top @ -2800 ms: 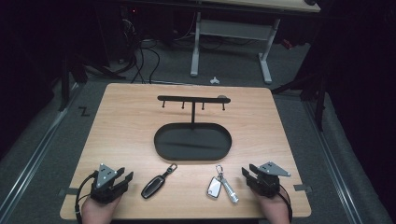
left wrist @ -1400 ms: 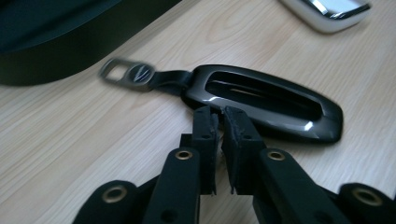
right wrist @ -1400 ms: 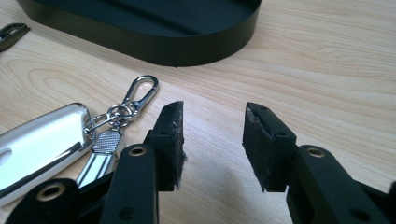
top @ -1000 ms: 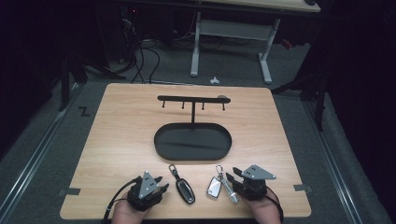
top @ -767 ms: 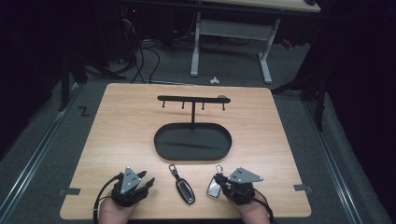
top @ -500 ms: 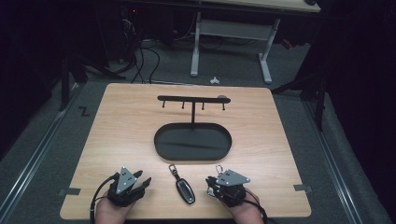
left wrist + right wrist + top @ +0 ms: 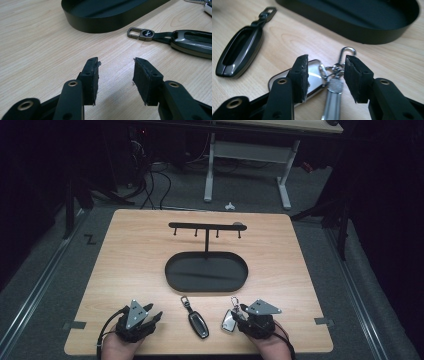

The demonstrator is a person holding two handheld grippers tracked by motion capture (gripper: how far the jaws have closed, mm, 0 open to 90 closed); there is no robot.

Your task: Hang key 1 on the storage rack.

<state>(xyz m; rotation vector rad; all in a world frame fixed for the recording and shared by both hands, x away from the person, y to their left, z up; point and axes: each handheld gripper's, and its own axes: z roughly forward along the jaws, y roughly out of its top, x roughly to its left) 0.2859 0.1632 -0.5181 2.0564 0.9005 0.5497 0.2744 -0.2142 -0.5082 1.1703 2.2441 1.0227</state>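
Right tool point(image 7: 325, 67) astride key bunch point(image 7: 329, 82), near table edge point(image 7: 200, 353)

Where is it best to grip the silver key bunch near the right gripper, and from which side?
Probably at the ring cluster of the silver key bunch, coming from above. The bunch lies flat on the table, so its fob and metal stick offer little height, while the rings stand slightly proud. The right gripper already straddles that spot, its jaws having just been opening.
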